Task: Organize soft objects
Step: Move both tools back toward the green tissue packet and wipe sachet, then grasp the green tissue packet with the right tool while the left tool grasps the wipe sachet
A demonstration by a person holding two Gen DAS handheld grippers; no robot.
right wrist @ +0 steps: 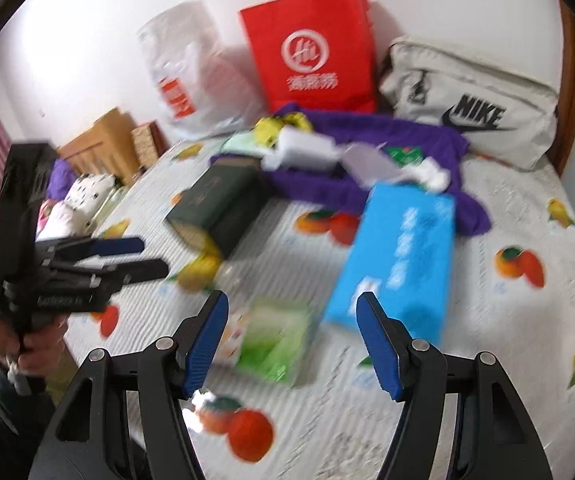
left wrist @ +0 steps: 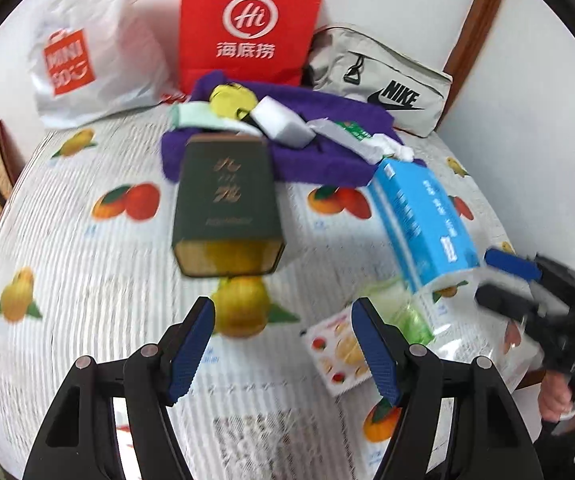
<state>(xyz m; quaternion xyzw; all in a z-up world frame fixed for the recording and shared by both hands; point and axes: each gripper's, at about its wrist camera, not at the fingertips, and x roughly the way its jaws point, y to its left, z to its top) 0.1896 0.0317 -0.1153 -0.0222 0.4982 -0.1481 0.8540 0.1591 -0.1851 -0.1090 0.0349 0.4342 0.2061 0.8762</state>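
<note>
Both the left gripper (left wrist: 283, 344) and right gripper (right wrist: 293, 340) hover with jaws apart and empty above the fruit-print bed (left wrist: 87, 280). The purple towel (left wrist: 327, 160) lies near the red paper bag (left wrist: 247, 24), strewn with small packets, a blue tissue pack (right wrist: 399, 256) just beside it.

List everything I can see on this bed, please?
red bag: one, red, back against wall
white bag: one, white with orange logo, left of red bag
Nike bag: one, grey, back right
purple cloth: one, purple, mid bed, small items piled on it
green box: one, dark green, front of cloth
blue pack: one, blue, right of box
green packet: one, light green, near front
bedsheet: one, white with fruit print
left gripper: one, black with blue pads, open
right gripper: one, same, open
</note>
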